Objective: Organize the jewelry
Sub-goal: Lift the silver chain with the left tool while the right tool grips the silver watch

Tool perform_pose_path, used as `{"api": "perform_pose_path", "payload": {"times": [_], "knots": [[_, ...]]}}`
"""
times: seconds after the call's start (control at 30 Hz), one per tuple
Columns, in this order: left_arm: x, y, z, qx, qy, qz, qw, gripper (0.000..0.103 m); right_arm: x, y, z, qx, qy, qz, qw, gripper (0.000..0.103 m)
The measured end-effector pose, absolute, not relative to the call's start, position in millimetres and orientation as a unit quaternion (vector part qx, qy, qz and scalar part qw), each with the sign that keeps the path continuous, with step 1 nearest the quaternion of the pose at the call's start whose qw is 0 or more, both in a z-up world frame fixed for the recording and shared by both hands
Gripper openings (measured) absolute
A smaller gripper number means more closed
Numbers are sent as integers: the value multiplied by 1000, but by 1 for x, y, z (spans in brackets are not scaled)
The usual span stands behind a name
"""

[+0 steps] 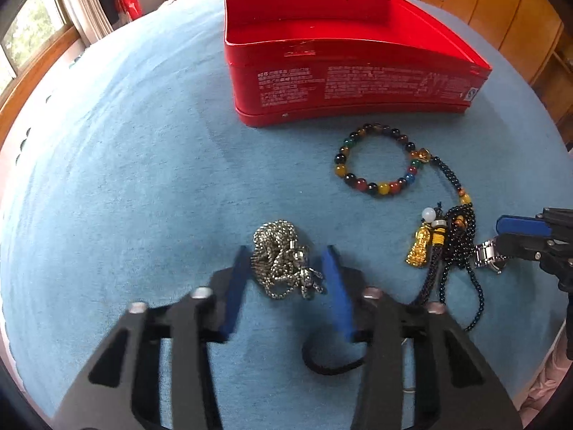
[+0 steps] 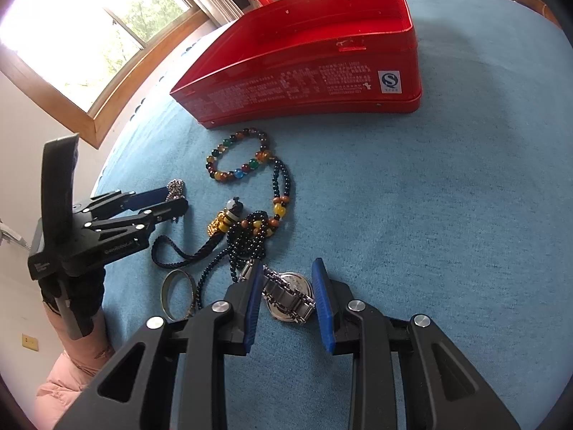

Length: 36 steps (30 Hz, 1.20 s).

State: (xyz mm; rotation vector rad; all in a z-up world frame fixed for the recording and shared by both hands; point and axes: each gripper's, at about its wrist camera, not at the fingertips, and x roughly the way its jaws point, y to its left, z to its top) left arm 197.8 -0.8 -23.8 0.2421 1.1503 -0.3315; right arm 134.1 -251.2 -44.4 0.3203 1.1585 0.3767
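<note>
**Left wrist view, left to right.** A table under a blue cloth (image 1: 143, 179) carries the jewelry. Low in the middle, the left gripper (image 1: 286, 251) points steeply down, its blue pads on either side of a heaped silver ball chain (image 1: 279, 268) that lies on the cloth. The left pad meets the edge of the heap. Whether both pads press on it cannot be told. Behind stands an open red tin (image 1: 343, 82), printed side facing the camera. Just in front of the tin lies a multicoloured beaded bracelet (image 1: 383, 189). Nearer and to the right are a gold charm (image 1: 417, 247) on a black cord (image 1: 329, 367) and a bunched dark bead necklace (image 1: 458, 229). At the far right edge the right gripper (image 1: 501, 240) holds one end of a steel watch (image 1: 485, 252).

**Right wrist view, left to right.** A window (image 2: 89, 18) fills the upper left. Below it a hand in a dark glove (image 2: 82, 297), with a pink sleeve (image 2: 71, 358), carries the left gripper. A metal bangle (image 2: 165, 292) lies beside the necklace. The right gripper is clenched on the watch, one pad against the bracelet links and the other against the case. The watch lies just beside the necklace, well in front of the tin.
</note>
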Motion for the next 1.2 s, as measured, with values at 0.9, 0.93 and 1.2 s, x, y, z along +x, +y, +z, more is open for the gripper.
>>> {"api": "perform_pose_path", "payload": {"times": [0.9,0.93,1.2], "knots": [[165,27,8,48,514,-186,836,13,128,-248,-46,144,560,202,791,38],[166,26,5,48,515,-188,835,13,128,-246,-46,142,560,203,791,38],[178,18,-1,50,519,-187,833,13,125,-230,-44,88,561,197,799,46]]}}
